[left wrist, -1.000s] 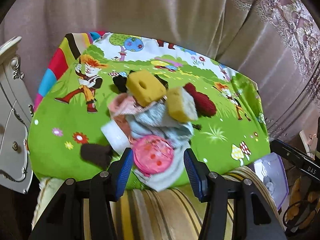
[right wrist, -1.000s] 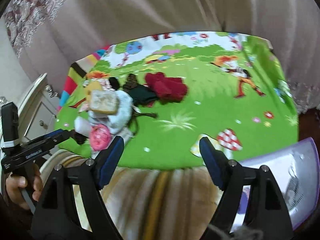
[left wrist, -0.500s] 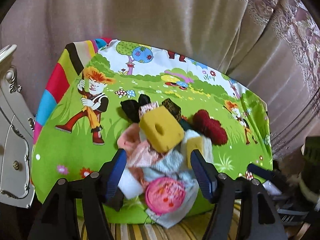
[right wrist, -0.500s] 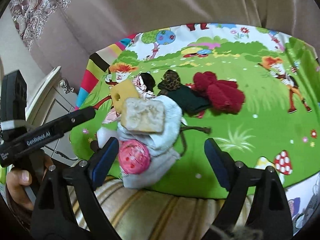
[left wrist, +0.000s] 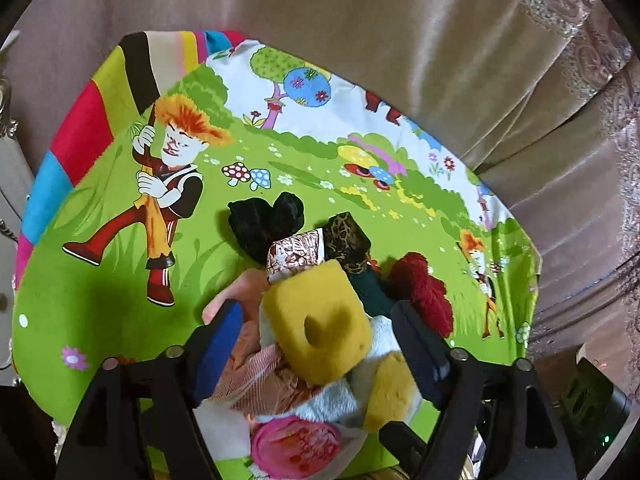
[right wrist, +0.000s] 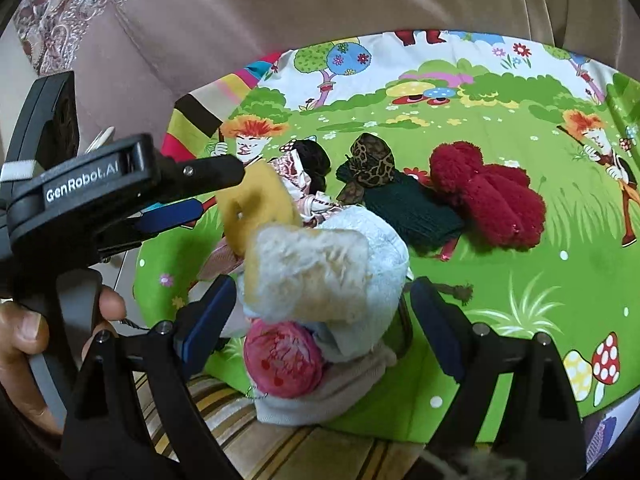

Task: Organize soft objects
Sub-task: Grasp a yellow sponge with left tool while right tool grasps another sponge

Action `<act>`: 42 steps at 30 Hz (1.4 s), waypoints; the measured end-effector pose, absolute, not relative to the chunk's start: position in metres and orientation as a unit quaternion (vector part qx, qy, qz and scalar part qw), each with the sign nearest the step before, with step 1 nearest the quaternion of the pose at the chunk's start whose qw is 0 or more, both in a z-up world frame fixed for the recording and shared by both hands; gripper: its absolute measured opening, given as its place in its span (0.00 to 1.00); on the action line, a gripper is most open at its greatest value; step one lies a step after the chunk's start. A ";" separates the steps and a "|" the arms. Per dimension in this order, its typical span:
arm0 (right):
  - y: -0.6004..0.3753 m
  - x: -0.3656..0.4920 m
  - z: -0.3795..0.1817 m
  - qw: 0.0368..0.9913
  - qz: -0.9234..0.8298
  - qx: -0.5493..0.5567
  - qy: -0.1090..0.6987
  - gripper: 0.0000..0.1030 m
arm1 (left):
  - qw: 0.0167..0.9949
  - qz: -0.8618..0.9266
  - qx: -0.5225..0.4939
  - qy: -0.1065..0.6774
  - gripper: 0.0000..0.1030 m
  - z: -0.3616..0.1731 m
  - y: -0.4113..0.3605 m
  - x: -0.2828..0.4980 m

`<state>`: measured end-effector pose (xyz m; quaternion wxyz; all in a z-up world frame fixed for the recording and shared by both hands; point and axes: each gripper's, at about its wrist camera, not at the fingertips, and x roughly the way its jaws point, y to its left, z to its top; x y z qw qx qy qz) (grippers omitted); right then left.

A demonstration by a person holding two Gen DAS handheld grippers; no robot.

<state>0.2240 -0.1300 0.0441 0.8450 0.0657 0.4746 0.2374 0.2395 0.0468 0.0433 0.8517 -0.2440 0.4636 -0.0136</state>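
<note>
A heap of soft things lies on the cartoon-print cloth point(left wrist: 100, 280). On top sits a yellow sponge with a hole point(left wrist: 320, 324), beside a paler sponge point(right wrist: 308, 276), a light blue towel point(right wrist: 380, 252) and a pink ball point(right wrist: 280, 360). My left gripper point(left wrist: 316, 340) straddles the holed sponge with its jaws opening, and the pads stay clear of it. My right gripper point(right wrist: 320, 320) stands open around the pale sponge, towel and ball. In the right wrist view the left gripper point(right wrist: 208, 192) comes in from the left. Behind lie a black fuzzy piece point(left wrist: 264, 220), a leopard-print piece point(right wrist: 370, 158), a dark green knit point(right wrist: 412, 208) and a red fluffy piece point(right wrist: 488, 196).
Beige drapery point(left wrist: 360, 40) hangs behind the cloth. A white cabinet point(left wrist: 12, 184) stands at the left. Striped fabric point(right wrist: 280, 452) runs under the cloth's near edge. A person's hand point(right wrist: 24, 344) holds the left gripper's handle. The cloth's right half point(right wrist: 560, 264) is bare green.
Both grippers have moved forward over the heap, so it now sits between their fingers. The left jaws have widened markedly, the right ones slightly. The heap looks unmoved.
</note>
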 end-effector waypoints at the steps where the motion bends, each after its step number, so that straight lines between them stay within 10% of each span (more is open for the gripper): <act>1: -0.130 0.226 0.043 0.845 0.238 0.066 0.475 0.88 | 0.848 -0.008 -0.246 0.469 0.78 0.040 0.046 0.243; 9: -0.121 0.232 0.034 0.841 0.258 0.051 0.472 0.88 | 0.836 0.006 -0.238 0.495 0.78 0.020 0.040 0.257; 16: -0.118 0.224 0.035 0.840 0.274 0.027 0.468 0.68 | 0.845 0.003 -0.216 0.490 0.52 0.022 0.036 0.251; 42: -0.189 0.142 0.065 0.871 0.208 0.018 0.445 0.67 | 0.874 -0.035 -0.239 0.421 0.50 0.052 0.013 0.131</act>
